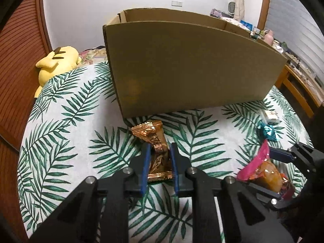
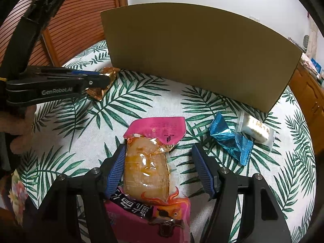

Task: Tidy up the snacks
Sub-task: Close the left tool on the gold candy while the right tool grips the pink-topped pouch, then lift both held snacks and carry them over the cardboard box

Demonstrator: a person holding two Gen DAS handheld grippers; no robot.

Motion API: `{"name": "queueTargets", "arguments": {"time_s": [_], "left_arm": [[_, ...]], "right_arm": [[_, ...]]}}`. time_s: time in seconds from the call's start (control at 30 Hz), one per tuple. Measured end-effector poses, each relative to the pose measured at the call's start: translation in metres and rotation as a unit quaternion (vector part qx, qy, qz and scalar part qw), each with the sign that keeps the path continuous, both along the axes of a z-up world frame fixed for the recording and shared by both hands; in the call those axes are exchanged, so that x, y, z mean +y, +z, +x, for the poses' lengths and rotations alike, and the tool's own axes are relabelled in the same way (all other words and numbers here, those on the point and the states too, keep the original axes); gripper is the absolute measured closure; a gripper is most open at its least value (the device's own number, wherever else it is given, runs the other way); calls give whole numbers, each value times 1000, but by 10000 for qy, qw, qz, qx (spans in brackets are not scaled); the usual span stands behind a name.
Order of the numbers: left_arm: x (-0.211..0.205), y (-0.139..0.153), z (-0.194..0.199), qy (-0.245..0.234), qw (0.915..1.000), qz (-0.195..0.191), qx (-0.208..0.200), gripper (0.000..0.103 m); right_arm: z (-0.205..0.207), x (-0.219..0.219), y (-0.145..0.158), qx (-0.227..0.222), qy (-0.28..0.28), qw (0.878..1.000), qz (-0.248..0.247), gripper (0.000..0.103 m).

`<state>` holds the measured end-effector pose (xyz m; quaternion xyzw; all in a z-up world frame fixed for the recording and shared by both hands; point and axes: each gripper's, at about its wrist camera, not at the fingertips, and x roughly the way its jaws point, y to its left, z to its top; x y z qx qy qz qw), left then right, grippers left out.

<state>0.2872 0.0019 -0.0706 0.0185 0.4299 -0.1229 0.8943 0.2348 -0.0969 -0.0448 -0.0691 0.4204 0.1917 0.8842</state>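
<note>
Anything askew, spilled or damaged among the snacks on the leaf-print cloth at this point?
Nothing spilled or torn. The left gripper pinches the gold wrapper at its middle, so it looks crumpled there. The pink packet lies between the right gripper's open jaws; the blue wrapper and white packet lie loose beside the cardboard box.

The left gripper (image 1: 160,151) fingers (image 1: 146,162) clamp a bronze snack wrapper (image 1: 157,143) before the cardboard box (image 1: 192,66).

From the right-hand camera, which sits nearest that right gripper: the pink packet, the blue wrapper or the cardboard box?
1. Pink packet: lying between the right gripper's open jaws.
2. Blue wrapper: just beyond, to the right.
3. Cardboard box: farthest, standing behind.
</note>
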Motion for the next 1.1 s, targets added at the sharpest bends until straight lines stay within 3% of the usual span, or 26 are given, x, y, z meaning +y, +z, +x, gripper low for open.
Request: {"name": "queueTargets", "arguments": {"time_s": [0.23, 0.33, 0.4, 0.7, 1.1], "left_arm": [[8, 16, -16, -70, 9995, -235, -210, 86], [9, 25, -25, -79, 9989, -320, -335, 86], [10, 30, -30, -102, 9983, -393, -409, 86], [1, 54, -47, -242, 9959, -510, -708, 86], [-8, 84, -59, -368, 9912, -674, -1074, 86]], "right_arm": [[-2, 3, -1, -22, -36, 10000, -33, 39], [-7, 2, 1, -73, -38, 10000, -12, 62], [-11, 0, 0, -96, -34, 9999, 5, 64], [-23, -10, 10, -225, -75, 9993, 277, 65], [-39, -41, 64, -677, -233, 9935, 881, 64]]}}
